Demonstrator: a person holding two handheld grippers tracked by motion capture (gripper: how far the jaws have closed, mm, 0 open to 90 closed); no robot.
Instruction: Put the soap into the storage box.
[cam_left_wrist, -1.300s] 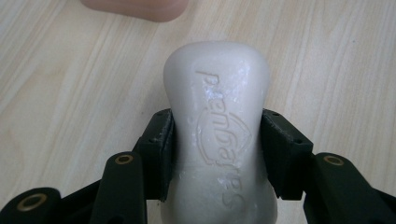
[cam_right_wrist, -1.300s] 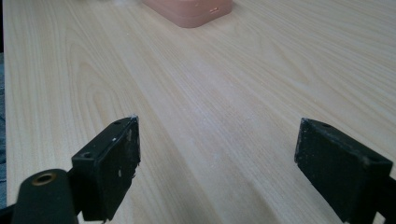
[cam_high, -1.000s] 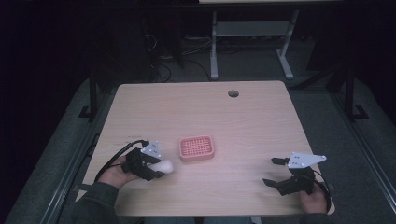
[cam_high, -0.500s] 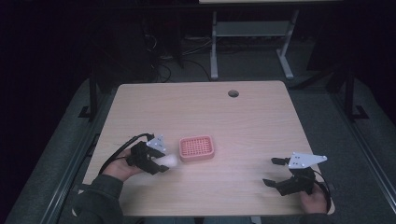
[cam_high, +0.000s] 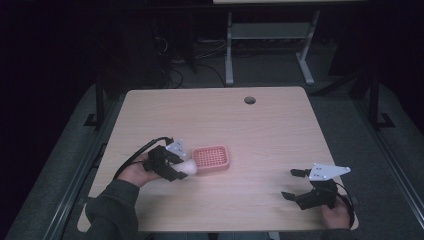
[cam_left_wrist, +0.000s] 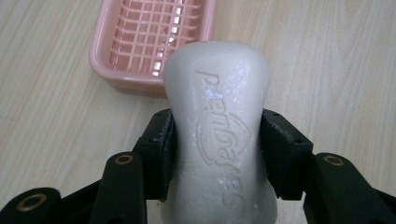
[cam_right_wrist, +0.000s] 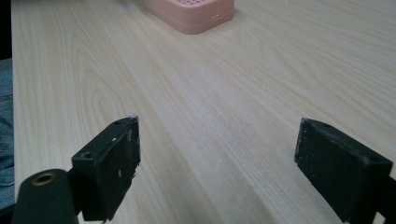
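Note:
A white bar of soap with raised lettering is clamped between the jaws of my left gripper, which is shut on it. The soap hangs just left of a pink slotted soap dish that rests on the wooden table. In the left gripper view the pink soap dish lies just beyond the bar's tip. My right gripper rests near the table's front right edge, open, with bare wood between its jaws. Far ahead of the right gripper sits the dish.
A round cable hole sits near the table's far edge. Beyond the table stands a grey metal frame on a dark floor. Black cables trail from the left gripper.
My left gripper with the soap has moved a little to the right, closer to the pink dish. The right gripper has stayed in place.

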